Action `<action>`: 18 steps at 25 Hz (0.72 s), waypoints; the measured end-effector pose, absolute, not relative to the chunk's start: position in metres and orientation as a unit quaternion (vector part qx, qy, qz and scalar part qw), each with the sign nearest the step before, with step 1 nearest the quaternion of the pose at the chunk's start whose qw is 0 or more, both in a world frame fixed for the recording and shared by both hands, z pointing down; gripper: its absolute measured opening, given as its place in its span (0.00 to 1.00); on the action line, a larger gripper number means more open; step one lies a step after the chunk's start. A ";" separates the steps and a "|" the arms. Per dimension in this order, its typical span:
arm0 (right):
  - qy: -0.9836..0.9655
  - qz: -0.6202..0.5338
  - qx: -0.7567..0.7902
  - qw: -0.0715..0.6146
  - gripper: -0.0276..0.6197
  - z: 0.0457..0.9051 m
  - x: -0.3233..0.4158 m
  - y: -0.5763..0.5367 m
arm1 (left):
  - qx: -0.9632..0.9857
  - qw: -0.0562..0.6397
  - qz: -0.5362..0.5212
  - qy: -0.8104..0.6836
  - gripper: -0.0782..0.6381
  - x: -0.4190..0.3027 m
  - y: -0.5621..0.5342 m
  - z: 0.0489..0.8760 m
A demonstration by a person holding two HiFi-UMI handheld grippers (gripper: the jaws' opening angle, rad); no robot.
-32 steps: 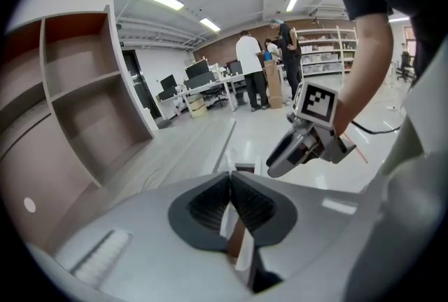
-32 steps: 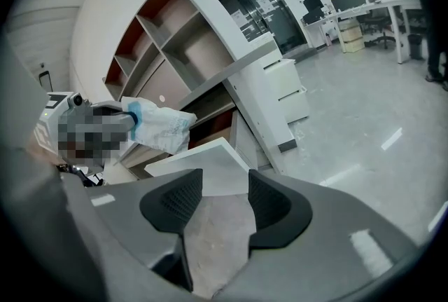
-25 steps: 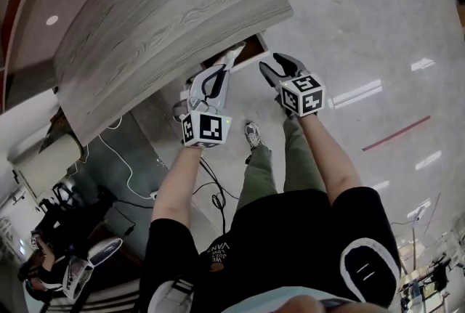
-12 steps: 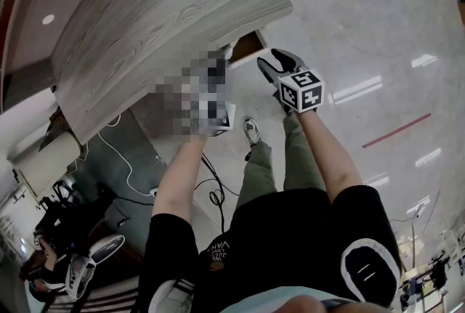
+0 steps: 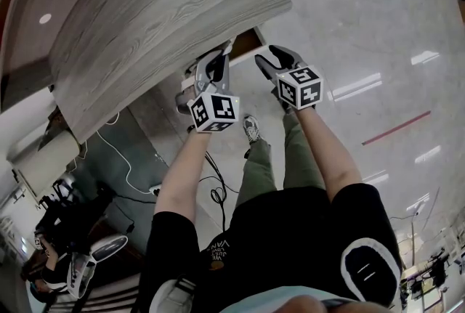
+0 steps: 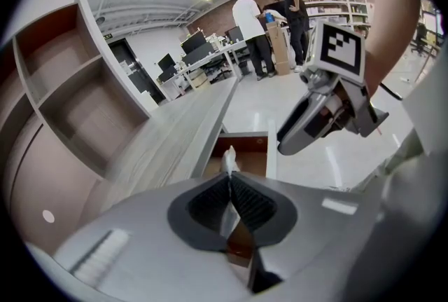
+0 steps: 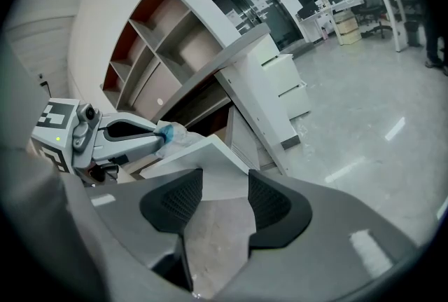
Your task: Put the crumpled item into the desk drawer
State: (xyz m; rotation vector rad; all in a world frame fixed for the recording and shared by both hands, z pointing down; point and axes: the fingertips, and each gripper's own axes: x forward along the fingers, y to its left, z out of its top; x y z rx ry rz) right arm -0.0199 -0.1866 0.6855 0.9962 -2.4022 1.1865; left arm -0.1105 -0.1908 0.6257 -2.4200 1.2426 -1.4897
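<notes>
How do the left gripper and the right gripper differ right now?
The left gripper is shut on the crumpled item; the right gripper is open, gripping nothing. The left gripper reaches over the open drawer; the right gripper sits by the drawer's white front. Both point downward toward the drawer.
</notes>
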 end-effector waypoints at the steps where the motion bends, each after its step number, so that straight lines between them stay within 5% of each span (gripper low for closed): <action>1: -0.832 0.411 0.345 0.141 0.32 0.686 -0.020 -0.186 | -0.780 0.020 -0.482 0.400 0.19 -0.110 -0.191 0.626; 18: -0.827 0.424 0.346 0.129 0.32 0.689 -0.020 -0.186 | -0.808 -0.046 -0.458 0.367 0.25 -0.095 -0.184 0.644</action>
